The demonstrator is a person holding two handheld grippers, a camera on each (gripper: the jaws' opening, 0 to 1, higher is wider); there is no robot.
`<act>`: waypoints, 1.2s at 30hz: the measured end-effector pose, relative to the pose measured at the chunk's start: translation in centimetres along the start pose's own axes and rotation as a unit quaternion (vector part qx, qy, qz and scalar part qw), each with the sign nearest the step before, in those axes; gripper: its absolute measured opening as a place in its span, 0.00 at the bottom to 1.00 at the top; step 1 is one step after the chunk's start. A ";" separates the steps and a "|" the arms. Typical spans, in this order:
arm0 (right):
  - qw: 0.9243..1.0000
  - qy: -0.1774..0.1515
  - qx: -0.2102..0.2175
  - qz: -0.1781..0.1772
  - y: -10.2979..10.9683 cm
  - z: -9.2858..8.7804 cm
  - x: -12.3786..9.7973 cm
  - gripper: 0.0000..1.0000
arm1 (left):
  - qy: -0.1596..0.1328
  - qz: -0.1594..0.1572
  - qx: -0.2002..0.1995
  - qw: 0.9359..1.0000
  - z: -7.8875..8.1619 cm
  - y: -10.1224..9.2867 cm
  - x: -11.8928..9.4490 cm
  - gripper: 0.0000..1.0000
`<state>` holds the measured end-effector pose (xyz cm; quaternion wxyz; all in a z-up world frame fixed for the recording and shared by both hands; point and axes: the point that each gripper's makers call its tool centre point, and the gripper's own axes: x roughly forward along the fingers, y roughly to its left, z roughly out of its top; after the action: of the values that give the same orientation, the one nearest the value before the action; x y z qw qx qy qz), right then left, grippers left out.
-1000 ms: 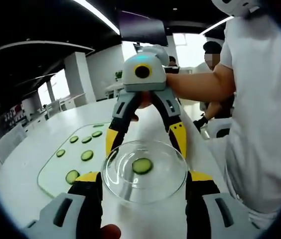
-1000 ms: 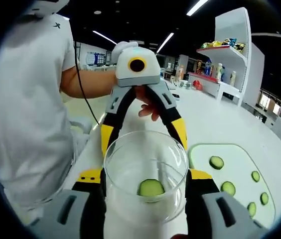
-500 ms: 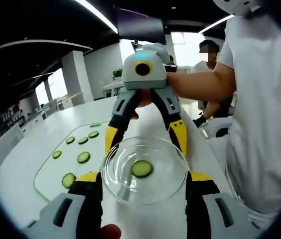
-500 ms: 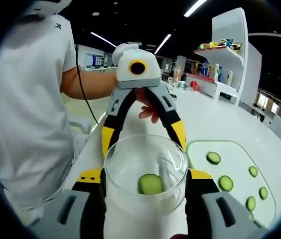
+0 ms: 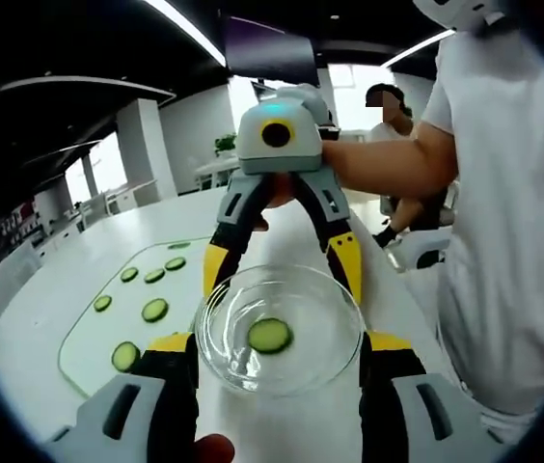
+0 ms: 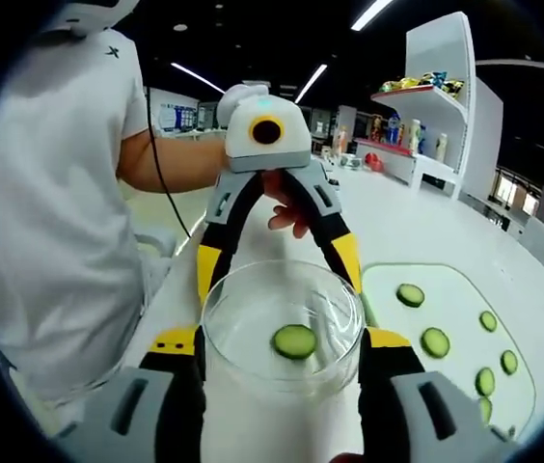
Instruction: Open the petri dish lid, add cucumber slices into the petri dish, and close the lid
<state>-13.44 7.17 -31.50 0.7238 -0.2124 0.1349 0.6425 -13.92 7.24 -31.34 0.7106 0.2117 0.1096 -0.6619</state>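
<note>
Both hand-held grippers, left (image 5: 280, 359) and right (image 6: 282, 359), clamp petri dish (image 5: 280, 330) from opposite sides above table (image 5: 50, 309). 1 cucumber slice (image 5: 270, 335) inside dish; others on cutting mat (image 5: 94, 338) beside dish.

We are seeing a dim room with a dark ceiling, lit by long ceiling light strips (image 5: 190, 29) and by bright daylight glowing from windows (image 5: 359, 87) far behind, which are blowing out to white. The white tabletop (image 6: 426, 231) is reflecting that light evenly, and shadows on it are staying soft. Small highlights are glinting on the glass petri dish (image 5: 280, 333). The fisheye lens is bending straight lines strongly toward the edges, where detail is smearing. The near foreground is looking sharp; the far background is softening.
</note>
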 end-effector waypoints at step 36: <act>1.000 0.001 0.006 -0.003 -0.4 -0.6 0.1 0.63 | 0.012 -0.004 0.002 1.000 -0.3 0.3 0.3 0.66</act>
<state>-12.95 6.96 -32.00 0.7266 -0.2095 0.1389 0.6395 -13.51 7.05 -31.65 0.7060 0.2208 0.1178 -0.6625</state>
